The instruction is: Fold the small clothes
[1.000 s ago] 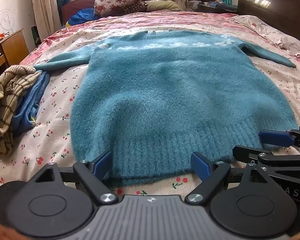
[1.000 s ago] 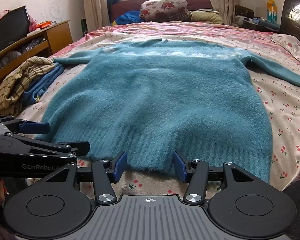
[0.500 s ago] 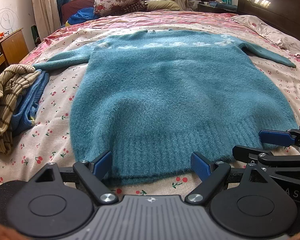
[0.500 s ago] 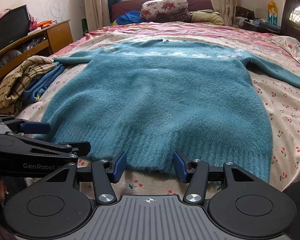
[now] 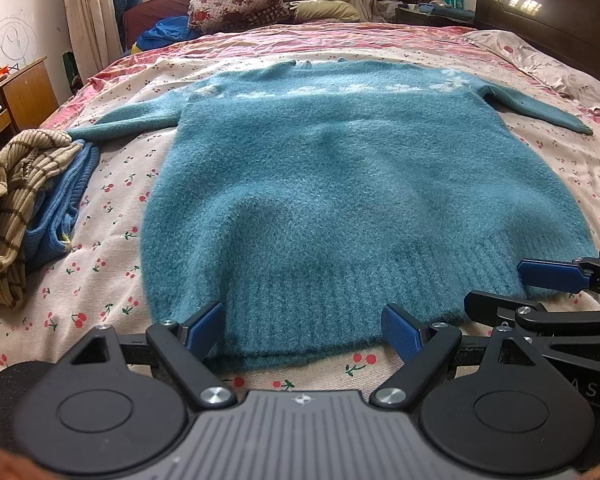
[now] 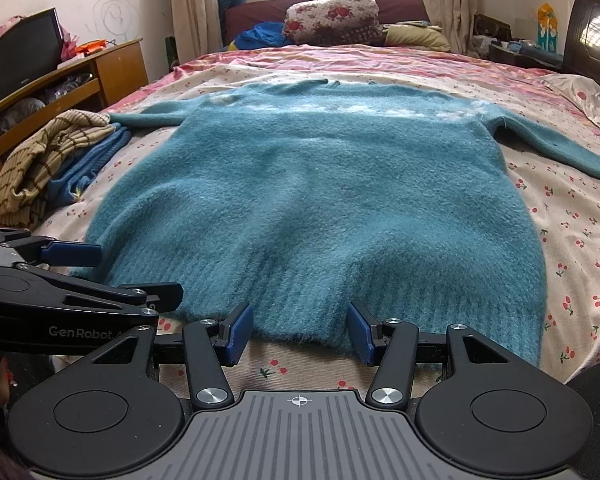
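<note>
Right — I have the teal sweater (image 5: 340, 184) spread flat on the cherry-print bedsheet (image 5: 100, 264), its ribbed hem (image 6: 308, 312) nearest both tools and its sleeves stretched out at the far end. My left gripper (image 5: 304, 330) is spread, the hem lying between its blue pads but unpinched. My right gripper (image 6: 300, 330) is spread too — over the hem, just beside the left one. Off to the left lies a striped garment (image 6: 40, 160) on a blue one.

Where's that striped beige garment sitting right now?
The striped beige garment lies crumpled at the left edge of both wrist views, on the cherry-print bedsheet, atop a blue knit, just left of the teal sweater.
</note>
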